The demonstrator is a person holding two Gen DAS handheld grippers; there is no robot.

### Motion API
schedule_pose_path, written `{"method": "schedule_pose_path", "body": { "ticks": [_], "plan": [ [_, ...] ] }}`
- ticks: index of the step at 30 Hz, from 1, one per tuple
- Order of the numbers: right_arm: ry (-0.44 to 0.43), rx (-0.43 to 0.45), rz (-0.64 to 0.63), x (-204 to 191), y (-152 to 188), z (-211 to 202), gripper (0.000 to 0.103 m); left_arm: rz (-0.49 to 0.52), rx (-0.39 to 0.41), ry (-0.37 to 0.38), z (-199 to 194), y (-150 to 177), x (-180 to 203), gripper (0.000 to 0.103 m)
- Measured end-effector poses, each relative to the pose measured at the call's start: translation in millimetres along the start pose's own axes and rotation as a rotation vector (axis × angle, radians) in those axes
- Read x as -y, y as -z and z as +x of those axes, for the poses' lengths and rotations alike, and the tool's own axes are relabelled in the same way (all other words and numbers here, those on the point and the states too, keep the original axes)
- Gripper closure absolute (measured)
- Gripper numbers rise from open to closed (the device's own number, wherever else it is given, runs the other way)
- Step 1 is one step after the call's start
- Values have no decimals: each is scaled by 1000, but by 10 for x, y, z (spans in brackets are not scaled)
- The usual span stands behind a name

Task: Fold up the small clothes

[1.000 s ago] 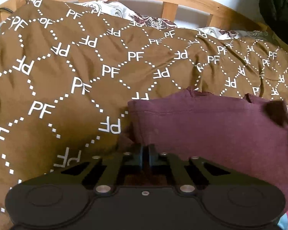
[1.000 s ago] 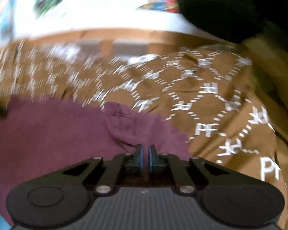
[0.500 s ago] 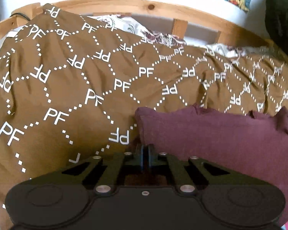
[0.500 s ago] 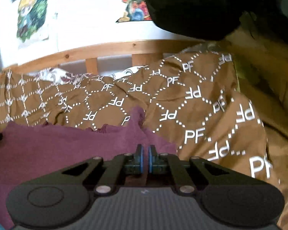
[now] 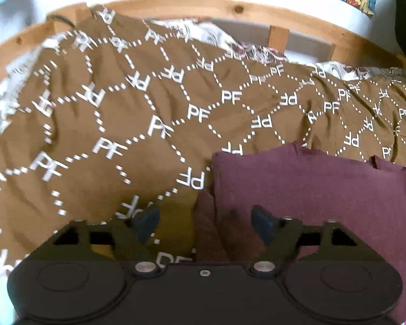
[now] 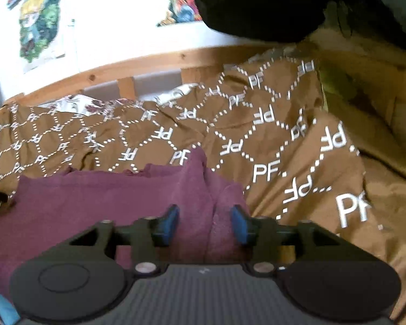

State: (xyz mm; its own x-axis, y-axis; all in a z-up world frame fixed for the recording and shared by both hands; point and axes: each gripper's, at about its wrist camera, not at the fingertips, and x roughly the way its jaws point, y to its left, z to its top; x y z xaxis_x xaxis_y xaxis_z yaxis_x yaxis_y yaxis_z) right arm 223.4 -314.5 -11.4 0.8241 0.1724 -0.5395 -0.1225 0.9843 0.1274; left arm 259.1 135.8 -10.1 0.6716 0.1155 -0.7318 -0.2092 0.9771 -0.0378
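Maroon garment [image 5: 311, 184], folded flat with a bunched, rumpled near edge, on the brown patterned bedspread [image 5: 121, 124]

White "PF" across brown bedcover [image 5: 154, 103]

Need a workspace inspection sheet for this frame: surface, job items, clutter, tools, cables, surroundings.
Surface: brown PF-print blanket over a bed, wrinkled.
Job's things: maroon garment lying on the blanket, folded over, far edge uneven with a raised corner.
Clutter: patterned white bedding showing past the blanket's far edge; something light blue at the near corner, unidentifiable.
Grippers: left tool open, its jaws have just been opening, straddling the garment's left edge without pressing; right tool open, jaws have just been opening, cloth between the pads, not pinched.
Cables: dark cord at the frame's far left corner.
Surroundings: wooden bed frame, white wall with posters, dark bulky item at upper right.
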Motion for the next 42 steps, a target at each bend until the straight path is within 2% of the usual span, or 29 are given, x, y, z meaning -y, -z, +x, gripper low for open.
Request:
{"method": "schedule_pose_path", "body": {
  "ticks": [1,2,4,8,10,14,18,22,26,31,36,42],
  "plan": [
    [1,8,-22,-28,18,-58,42,-1,11,-12,-60,3,15,10],
    [1,10,-46,-61,46,-112,34,-2,29,-26,-132,20,37,7],
    [16,8,-92,-124,104,-186,28,4,65,-52,-260,60,86,1],
    [107,-1,-161,-189,255,-254,19,49,100,-99,-458,192,224,1],
    [177,-7,-159,-163,339,-273,18,55,91,-128,-536,287,272,1],
    [254,-18,-101,16,465,-350,13,-32,106,-156,-711,542,250,1],
    [180,-4,22,283,533,-499,7,-120,97,-136,-761,668,183,1],
    [152,38,53,257,497,-572,2,-131,75,-115,-763,730,204,1],
    [92,86,22,23,479,-626,0,-153,28,-132,-758,795,244,1],
    [20,101,-8,-402,518,-570,0,-224,18,-25,-724,910,194,1],
    [-69,70,18,-822,512,-393,0,-215,-19,-71,-471,884,163,1],
    [-12,75,-66,-1078,587,-218,0,-213,-25,-48,-325,900,93,1]
  ]
}}
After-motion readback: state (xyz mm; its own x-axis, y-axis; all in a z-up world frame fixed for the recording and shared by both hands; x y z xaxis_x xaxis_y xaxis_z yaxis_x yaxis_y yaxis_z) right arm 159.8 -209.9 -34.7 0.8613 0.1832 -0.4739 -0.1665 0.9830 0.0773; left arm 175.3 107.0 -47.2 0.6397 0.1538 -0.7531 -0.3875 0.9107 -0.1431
